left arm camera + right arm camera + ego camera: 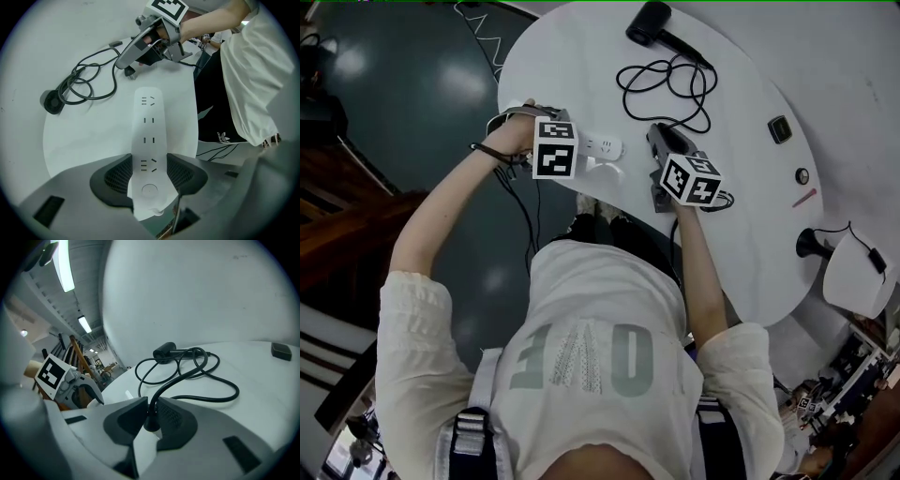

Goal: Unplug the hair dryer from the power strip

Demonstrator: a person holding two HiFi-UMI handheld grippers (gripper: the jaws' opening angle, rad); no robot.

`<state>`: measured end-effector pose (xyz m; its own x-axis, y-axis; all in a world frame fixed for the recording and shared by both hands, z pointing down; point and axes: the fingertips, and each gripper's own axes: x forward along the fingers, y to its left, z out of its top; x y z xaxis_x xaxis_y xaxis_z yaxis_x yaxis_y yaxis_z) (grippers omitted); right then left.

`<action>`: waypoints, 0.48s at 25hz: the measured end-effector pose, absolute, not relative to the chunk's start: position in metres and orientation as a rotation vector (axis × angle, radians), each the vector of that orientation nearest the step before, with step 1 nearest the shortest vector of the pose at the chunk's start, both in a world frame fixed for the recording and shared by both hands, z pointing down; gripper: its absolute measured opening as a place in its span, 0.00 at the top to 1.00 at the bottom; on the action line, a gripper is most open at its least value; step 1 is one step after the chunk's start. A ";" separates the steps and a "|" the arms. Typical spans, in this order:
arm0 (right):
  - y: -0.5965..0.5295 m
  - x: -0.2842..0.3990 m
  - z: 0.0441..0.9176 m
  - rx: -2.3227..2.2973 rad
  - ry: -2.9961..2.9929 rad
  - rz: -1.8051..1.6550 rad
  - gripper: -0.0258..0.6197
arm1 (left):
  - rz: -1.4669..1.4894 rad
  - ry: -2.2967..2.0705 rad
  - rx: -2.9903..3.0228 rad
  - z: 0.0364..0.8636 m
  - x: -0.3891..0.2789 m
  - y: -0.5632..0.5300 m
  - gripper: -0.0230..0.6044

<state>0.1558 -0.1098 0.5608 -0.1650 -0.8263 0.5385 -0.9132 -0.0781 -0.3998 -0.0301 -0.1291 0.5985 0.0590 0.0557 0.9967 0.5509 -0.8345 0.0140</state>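
Note:
A white power strip (602,147) lies near the table's front edge, and my left gripper (574,156) is shut on its near end. In the left gripper view the pads (117,177) press both sides of the strip (149,136), whose sockets all show empty. My right gripper (657,134) is shut on the black plug (151,422), just right of the strip and out of it. From the plug the black cord (197,376) loops back to the black hair dryer (652,23) lying at the far side. The left gripper view shows the right gripper (128,69) beyond the strip's far end.
The white table (750,225) curves and ends close to the person, with dark floor (412,103) to the left. On its right part lie a small black block (780,128), a round knob (802,175) and a red pen (804,198). A black stand (811,244) sits at the right edge.

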 end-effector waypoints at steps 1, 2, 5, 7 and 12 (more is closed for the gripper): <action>-0.109 0.157 0.561 1.954 -2.034 1.046 0.87 | -1.831 -0.608 -1.971 0.599 -0.030 -0.129 0.60; -0.108 0.158 0.561 1.964 -2.019 1.022 0.87 | -1.831 -0.610 -1.970 0.598 -0.029 -0.129 0.60; -0.105 0.163 0.564 1.976 -1.957 0.957 0.75 | -1.833 -0.612 -1.966 0.598 -0.029 -0.128 0.60; -0.103 0.166 0.566 1.977 -1.935 0.940 0.68 | -1.834 -0.612 -1.963 0.598 -0.030 -0.128 0.60; -0.100 0.167 0.565 1.949 -1.912 0.890 0.64 | -1.832 -0.625 -1.941 0.599 -0.030 -0.127 0.60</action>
<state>0.1672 -0.1004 0.5653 -0.0590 -0.8050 0.5903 -0.9701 -0.0934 -0.2242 -0.0304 -0.1270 0.5994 0.0420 0.0498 0.9979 0.5703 -0.8212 0.0170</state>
